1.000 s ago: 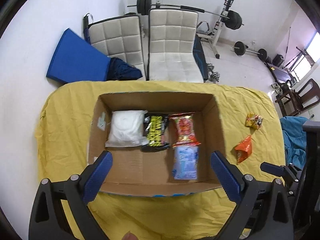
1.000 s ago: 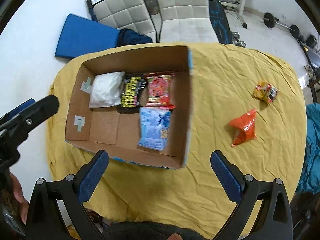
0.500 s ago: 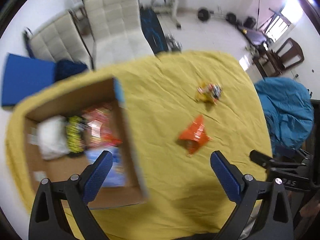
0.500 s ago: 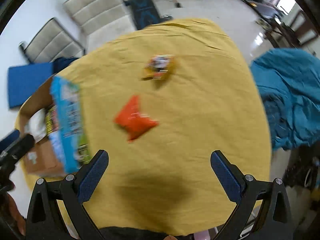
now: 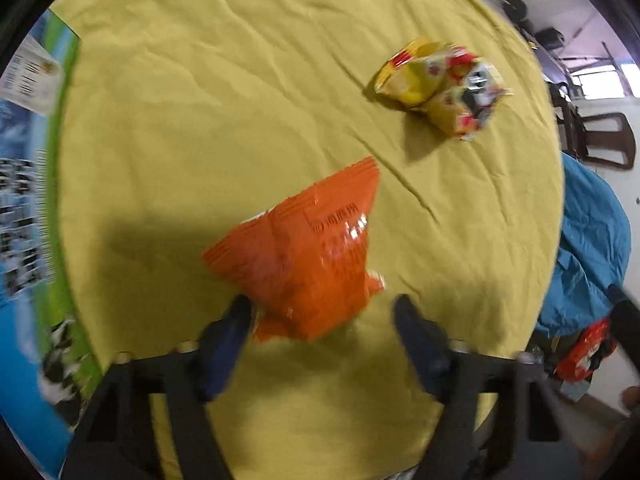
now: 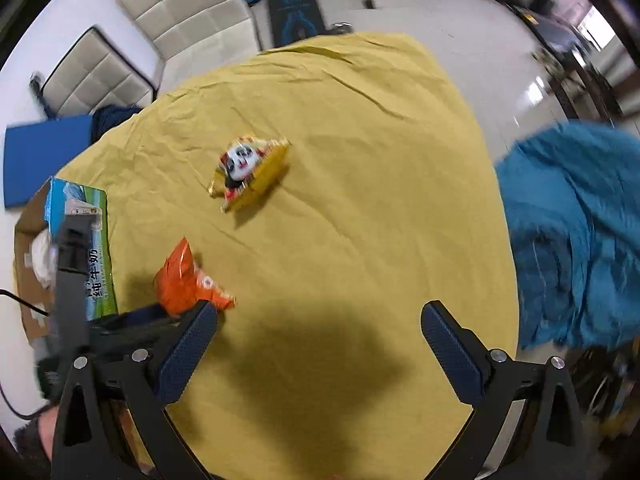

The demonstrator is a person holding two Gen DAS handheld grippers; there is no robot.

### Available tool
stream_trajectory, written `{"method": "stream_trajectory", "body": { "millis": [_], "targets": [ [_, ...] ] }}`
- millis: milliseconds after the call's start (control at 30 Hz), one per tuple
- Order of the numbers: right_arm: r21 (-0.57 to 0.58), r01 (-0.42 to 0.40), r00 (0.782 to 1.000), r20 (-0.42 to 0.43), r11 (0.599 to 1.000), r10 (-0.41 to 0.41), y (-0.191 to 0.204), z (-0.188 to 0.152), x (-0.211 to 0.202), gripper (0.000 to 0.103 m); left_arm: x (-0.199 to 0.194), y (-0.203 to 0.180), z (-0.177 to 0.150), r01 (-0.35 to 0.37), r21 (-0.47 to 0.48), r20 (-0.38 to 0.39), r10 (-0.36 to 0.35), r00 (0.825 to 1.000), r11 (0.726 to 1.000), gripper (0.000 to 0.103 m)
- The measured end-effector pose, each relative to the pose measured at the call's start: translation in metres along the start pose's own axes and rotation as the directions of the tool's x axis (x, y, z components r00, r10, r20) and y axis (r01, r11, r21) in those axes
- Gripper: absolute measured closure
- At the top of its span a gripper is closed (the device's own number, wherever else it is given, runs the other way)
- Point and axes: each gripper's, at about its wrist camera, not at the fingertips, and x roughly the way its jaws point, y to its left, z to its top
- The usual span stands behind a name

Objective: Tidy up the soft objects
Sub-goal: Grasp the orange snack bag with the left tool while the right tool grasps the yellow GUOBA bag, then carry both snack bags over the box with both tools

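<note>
Left wrist view: left tool [image 5: 322, 314] pointed steeply down, jaws just been closing around the orange snack bag [image 5: 304, 256], contact too blurry to call | right tool [image 6: 318, 320] hung wide open, nothing in it | yellow panda bag [image 6: 248, 172] sat apart mid-counter [image 6: 360, 200] | box [image 6: 28, 260] hugged the left edge, bare cloth to the right

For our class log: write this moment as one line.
left gripper: closing around orange packet | right gripper: open, empty | yellow packet: on cloth
</note>
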Motion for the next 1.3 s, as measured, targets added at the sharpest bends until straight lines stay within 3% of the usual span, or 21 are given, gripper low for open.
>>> {"method": "stream_trajectory", "body": {
  "millis": [200,333,433,467,500,567,667,900,1100,1300],
  "targets": [
    [-0.169,-0.016,0.999,-0.051,0.985,0.007,0.034,0.073,0.026,0.000,0.003,0.009,0.009,-0.016,-0.037,0.039,0.017,0.999,0.999,0.057],
    [-0.261,-0.031,0.990,-0.140,0.965,-0.006,0.060,0.119,0.063,0.001,-0.006,0.015,0.013,-0.043,-0.044,0.062,0.046,0.997,0.998,0.058],
    [-0.305,-0.034,0.976,-0.215,0.952,-0.034,0.077,0.140,0.098,0.009,-0.008,0.021,0.021,-0.054,-0.053,0.061,0.057,0.997,0.997,0.058],
    [-0.318,-0.028,0.971,-0.234,0.948,-0.050,0.081,0.143,0.107,0.018,-0.008,0.022,0.022,-0.062,-0.055,0.061,0.065,0.996,0.997,0.058],
    [-0.334,-0.021,0.963,-0.260,0.942,-0.070,0.084,0.144,0.118,0.031,-0.009,0.024,0.024,-0.062,-0.057,0.058,0.065,0.996,0.996,0.058],
    [-0.349,-0.001,0.954,-0.281,0.937,-0.104,0.085,0.143,0.130,0.038,-0.007,0.026,0.025,-0.062,-0.057,0.051,0.065,0.997,0.996,0.058],
    [-0.263,-0.030,0.946,-0.320,0.964,-0.058,0.074,0.137,0.132,0.063,-0.004,0.026,0.023,-0.067,-0.050,0.045,0.069,0.997,0.997,0.057],
    [-0.133,-0.024,0.953,-0.303,0.991,-0.018,0.043,0.099,0.124,0.064,0.003,0.021,0.031,-0.064,-0.046,0.040,0.065,0.997,0.997,0.054],
    [-0.044,-0.047,0.954,-0.297,0.998,0.032,0.033,0.097,0.134,0.060,0.006,0.018,0.037,-0.088,-0.025,0.048,0.089,0.995,0.996,0.055],
    [-0.056,-0.003,0.965,-0.261,0.998,-0.012,0.039,0.088,0.130,0.064,0.000,0.010,0.041,-0.113,-0.004,0.072,0.113,0.991,0.994,0.067]
  ]
}}
